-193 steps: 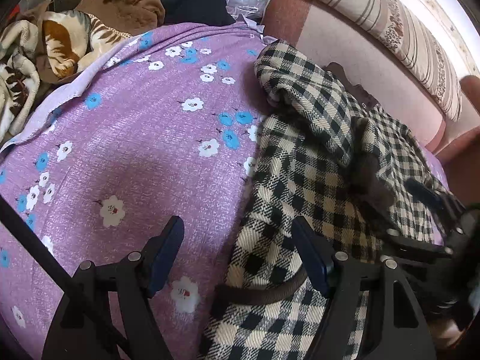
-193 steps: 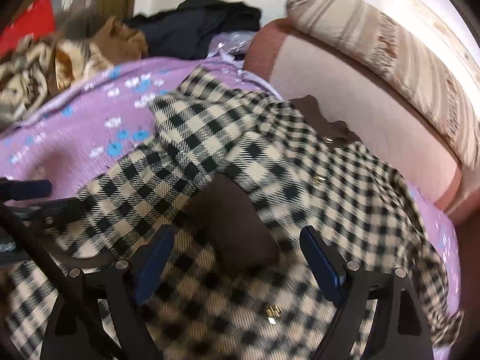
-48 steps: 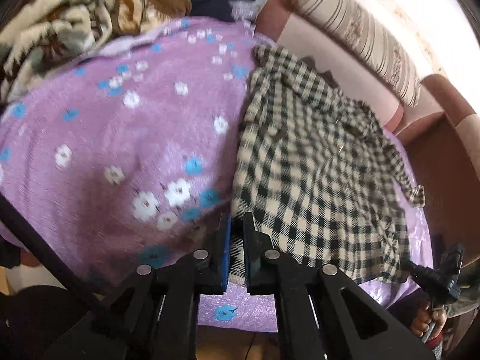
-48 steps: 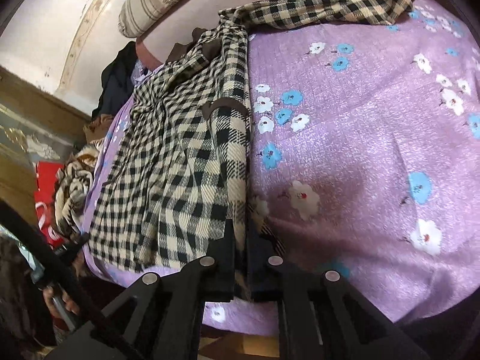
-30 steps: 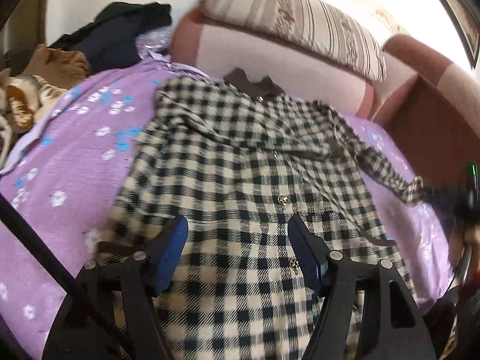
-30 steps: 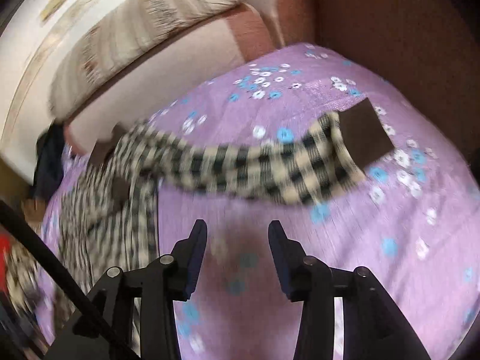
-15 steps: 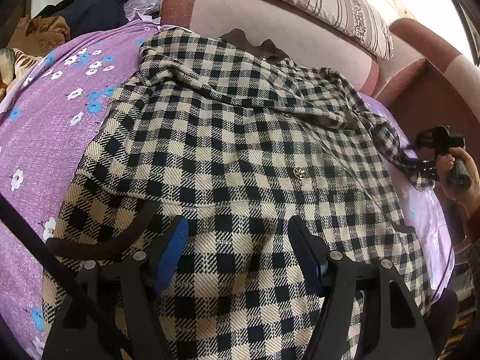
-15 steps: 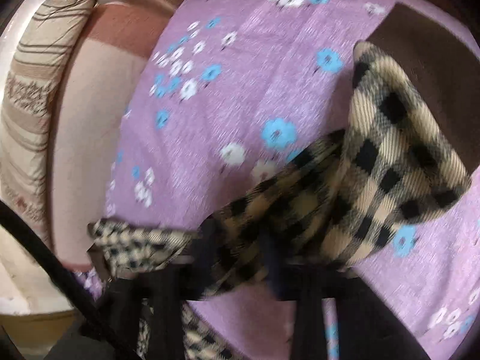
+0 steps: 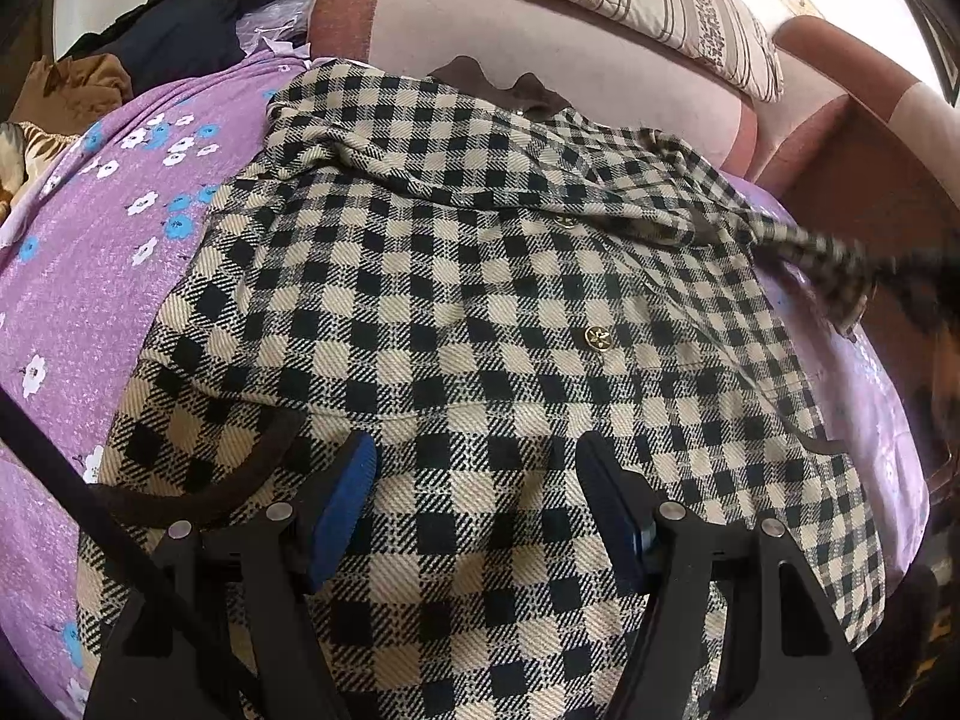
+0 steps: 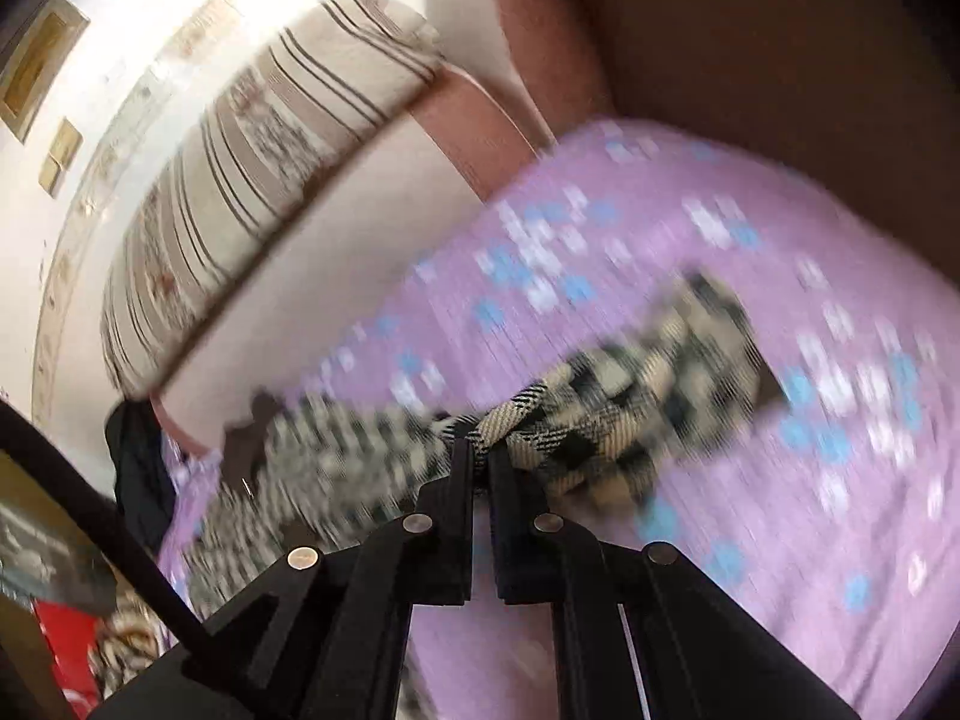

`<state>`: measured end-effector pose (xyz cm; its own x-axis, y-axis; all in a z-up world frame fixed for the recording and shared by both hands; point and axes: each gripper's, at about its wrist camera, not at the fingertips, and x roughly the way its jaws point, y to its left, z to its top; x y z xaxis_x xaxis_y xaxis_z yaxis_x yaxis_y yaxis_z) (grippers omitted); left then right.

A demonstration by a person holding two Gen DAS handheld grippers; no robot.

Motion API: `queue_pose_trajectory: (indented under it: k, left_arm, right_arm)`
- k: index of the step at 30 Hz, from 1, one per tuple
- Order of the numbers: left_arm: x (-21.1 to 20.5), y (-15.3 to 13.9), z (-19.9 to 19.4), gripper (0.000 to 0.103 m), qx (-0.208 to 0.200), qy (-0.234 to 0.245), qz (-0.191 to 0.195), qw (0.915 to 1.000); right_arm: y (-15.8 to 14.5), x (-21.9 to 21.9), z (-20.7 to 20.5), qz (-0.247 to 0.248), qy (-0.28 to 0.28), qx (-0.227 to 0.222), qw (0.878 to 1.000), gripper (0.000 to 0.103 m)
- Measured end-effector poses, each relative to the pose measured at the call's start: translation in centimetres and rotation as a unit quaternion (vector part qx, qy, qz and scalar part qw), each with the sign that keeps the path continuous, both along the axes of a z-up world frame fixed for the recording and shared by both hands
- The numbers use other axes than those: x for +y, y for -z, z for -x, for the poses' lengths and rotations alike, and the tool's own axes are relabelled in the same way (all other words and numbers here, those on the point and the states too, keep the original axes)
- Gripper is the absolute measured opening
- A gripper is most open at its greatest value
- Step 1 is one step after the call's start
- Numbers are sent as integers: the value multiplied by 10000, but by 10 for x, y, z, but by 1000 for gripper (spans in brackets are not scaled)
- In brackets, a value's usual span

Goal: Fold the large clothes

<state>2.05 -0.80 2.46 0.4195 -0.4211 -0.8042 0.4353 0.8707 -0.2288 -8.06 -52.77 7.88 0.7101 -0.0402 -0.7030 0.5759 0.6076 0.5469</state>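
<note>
Right claw (image 10: 480, 450) clenched on blurred checked sleeve (image 10: 600, 414), left claw (image 9: 477, 474) released over coat (image 9: 480, 276)

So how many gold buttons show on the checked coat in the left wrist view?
2. One gold button lies mid-front on the checked coat, a smaller one farther up toward the collar. Others may hide under folds or the left tongs.
</note>
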Motion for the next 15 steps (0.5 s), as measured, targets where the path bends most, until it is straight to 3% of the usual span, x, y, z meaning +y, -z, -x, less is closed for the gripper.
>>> queue_pose_trajectory:
  k: [4,6,8,10,12,13,14,15]
  left_arm:
    - [0,0,3,68,-17,11,-12,10000]
    - [0,1,4,68,-39,19,-50,10000]
    - [-1,2,6,68,-79,36,-104,9999]
    - [-2,3,8,68,-137,53,-178,9997]
    - [-5,4,9,68,-205,74,-262,9994]
    - [-5,4,10,68,-236,87,-297,9992]
    - [-7,4,11,68,-272,101,-340,9990]
    - [-7,5,12,68,-300,113,-374,9988]
  right_arm:
    - [53,3,52,-158,154,478,9986,3]
    - [74,-1,82,-517,369,645,9959,4]
    - [77,-13,106,-795,635,468,9937,4]
    - [65,-27,117,-722,1010,317,9918,7]
    - [52,-38,114,-527,1149,264,9916,26]
    - [41,-46,102,-438,1110,286,9924,56]
    - [33,-51,89,-363,1020,303,9937,66]
    - [25,-57,74,-263,923,372,9947,65]
